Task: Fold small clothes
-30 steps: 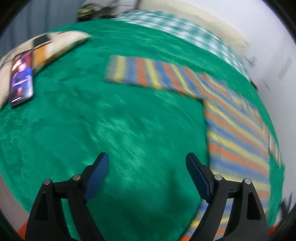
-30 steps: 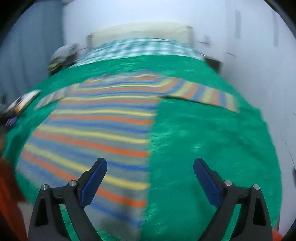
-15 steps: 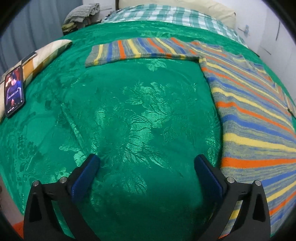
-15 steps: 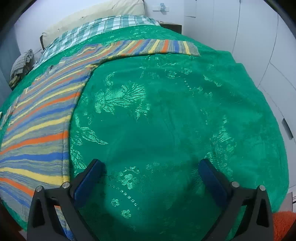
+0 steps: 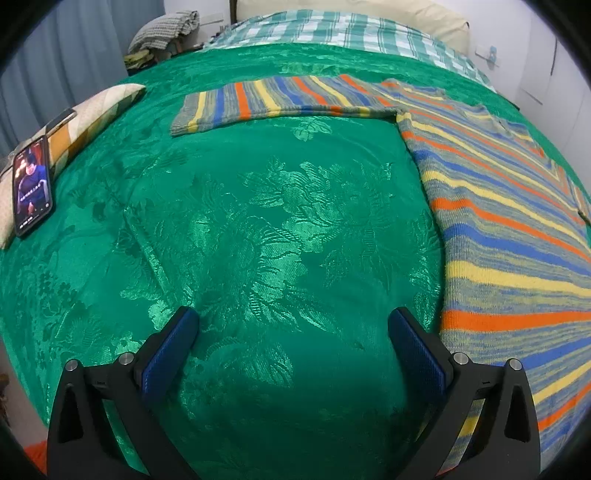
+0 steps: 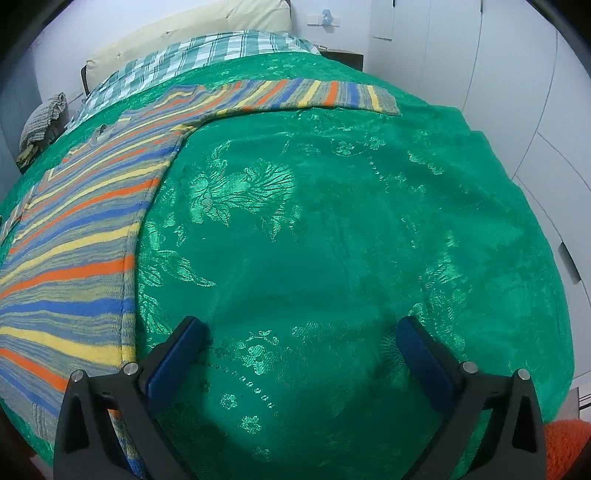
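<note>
The sweater (image 5: 509, 229) lies flat on the bedspread (image 5: 258, 229), one sleeve (image 5: 280, 99) stretched leftward. A phone (image 5: 31, 190) rests on a cushion (image 5: 85, 118) at the bedspread's left edge. Behind both lies a checked sheet (image 5: 332, 31).

phone (image 5: 32, 192) screen text too small to read

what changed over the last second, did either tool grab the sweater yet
No grab yet. Both views swung outward: the left tool and right tool now sit over bare green bedspread, with the striped sweater off to the inner side. Both tools stayed open and empty; the sweater still lies flat, and the phone is unmoved.
</note>
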{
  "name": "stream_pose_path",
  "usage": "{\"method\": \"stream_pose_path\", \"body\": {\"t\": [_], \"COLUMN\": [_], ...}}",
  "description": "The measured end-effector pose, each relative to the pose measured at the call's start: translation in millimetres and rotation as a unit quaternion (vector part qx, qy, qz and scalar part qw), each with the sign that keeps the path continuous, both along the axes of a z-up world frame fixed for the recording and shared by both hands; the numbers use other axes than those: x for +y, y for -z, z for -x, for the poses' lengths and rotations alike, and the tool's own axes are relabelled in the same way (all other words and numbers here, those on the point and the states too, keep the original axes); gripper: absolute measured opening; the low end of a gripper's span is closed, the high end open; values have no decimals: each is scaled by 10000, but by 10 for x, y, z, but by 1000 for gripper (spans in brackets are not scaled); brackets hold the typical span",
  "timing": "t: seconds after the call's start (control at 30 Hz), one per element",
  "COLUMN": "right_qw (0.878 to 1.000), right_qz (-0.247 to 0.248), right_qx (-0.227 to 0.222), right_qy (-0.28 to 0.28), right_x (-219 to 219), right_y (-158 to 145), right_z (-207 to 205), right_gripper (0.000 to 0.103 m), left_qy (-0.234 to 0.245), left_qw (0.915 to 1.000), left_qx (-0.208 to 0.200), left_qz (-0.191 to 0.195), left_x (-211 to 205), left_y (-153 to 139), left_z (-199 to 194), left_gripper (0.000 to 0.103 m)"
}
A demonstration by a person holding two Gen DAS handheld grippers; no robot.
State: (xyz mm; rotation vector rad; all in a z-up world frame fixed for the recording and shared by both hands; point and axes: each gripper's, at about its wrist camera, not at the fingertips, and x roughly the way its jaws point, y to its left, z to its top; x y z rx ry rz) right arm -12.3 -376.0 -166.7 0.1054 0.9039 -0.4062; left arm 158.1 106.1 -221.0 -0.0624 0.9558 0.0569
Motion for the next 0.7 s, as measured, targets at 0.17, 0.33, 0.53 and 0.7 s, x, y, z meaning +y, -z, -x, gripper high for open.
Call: {"method": "stream_pose_path", "body": {"t": [0.17, 0.33, 0.53, 0.7], "right_qw": [10000, 10000, 9999, 9999], "right_qz": [75, 80, 107, 122], "right_qx": [4, 5, 7, 6], "right_qy": [31, 33, 38, 48], "right_x": [19, 15, 17, 16], "right_y": [1, -1, 1, -1], "right_z": [4, -3, -2, -2], "right_gripper": [103, 103, 103, 103], "left_qy": [0, -11, -36, -141], "left_qw": [10000, 10000, 10000, 9998], "left_qx": [-2, -17, -25, -137], "left_qz": [-4, -32, -71, 68], "left_x": [-2, -9, -5, 22], "left_y": [0, 0, -20, -164], "left_z": [3, 8, 10, 71], "left_gripper": [103, 102, 103, 101]}}
